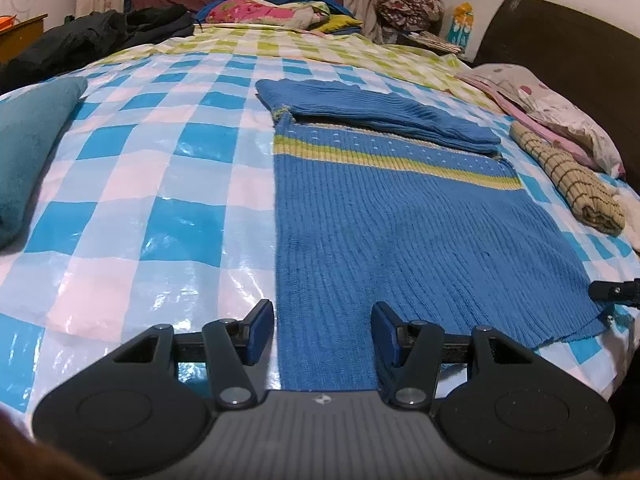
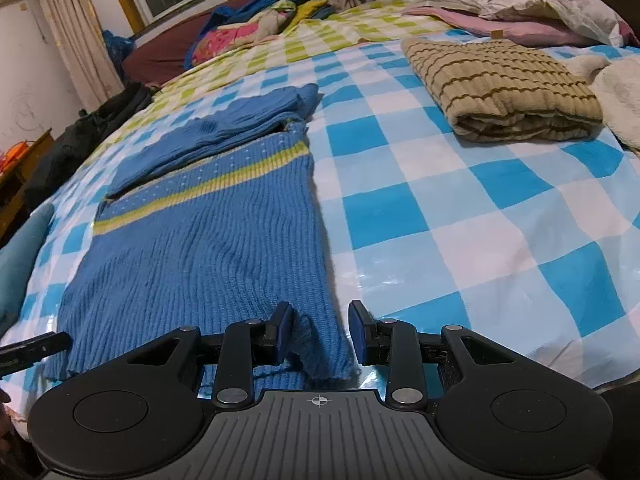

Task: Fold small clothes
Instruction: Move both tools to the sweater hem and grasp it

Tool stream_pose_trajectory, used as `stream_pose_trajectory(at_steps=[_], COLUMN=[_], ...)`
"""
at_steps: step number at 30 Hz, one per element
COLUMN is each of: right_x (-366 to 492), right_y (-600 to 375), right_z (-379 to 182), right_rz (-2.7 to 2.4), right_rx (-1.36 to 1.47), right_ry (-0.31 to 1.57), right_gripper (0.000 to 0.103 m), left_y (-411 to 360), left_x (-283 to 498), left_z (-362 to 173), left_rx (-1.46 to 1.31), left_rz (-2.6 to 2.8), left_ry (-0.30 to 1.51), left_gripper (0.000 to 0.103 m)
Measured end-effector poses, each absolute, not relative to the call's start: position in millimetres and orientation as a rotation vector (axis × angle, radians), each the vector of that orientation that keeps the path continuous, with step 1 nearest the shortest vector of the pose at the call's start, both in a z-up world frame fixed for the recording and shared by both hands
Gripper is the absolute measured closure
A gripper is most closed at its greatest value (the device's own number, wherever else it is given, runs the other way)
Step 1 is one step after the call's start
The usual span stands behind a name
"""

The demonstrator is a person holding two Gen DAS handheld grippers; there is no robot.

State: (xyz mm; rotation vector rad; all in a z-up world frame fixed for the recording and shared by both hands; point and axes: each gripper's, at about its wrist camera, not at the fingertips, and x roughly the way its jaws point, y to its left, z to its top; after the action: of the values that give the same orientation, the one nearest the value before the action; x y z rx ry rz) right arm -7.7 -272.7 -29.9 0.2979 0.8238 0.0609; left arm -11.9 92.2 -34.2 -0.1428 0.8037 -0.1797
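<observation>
A blue knitted sweater with a yellow-green stripe lies flat on the blue-and-white checked bed cover, its sleeves folded across the top. My left gripper is open, low over the sweater's near left hem, with the left edge of the knit running between its fingers. In the right wrist view the sweater fills the left half. My right gripper is open over the near right hem corner; the fabric puckers against the left pad. A finger of the other gripper shows at each view's edge.
A folded beige striped knit lies to the right of the sweater, with pillows behind it by the dark headboard. A teal cushion sits at the left. Piled clothes and black garments lie at the far end.
</observation>
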Motion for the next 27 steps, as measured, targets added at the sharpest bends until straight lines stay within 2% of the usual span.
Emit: stream_pose_trajectory(at_steps=[4,6,19,27], right_x=[-6,-7,-3,-6], right_y=[-274,-275,-278,-248], right_z=[-32,-31,-31,-34], right_rz=[0.059,0.059,0.016,0.130], right_rx=[0.297,0.302,0.298,0.143], right_ry=[0.836,0.834,0.820,0.869], right_gripper=[0.072,0.072,0.070,0.070], left_y=[90,94,96,97], left_x=[-12,-10,-8,-8], left_z=[-33,-31,-33,-29], left_rx=[-0.127,-0.157,-0.176,-0.123], left_rz=[-0.178,-0.178,-0.153,-0.205], left_ry=[0.808,0.821,0.817,0.847], left_gripper=[0.065,0.067,0.063,0.064])
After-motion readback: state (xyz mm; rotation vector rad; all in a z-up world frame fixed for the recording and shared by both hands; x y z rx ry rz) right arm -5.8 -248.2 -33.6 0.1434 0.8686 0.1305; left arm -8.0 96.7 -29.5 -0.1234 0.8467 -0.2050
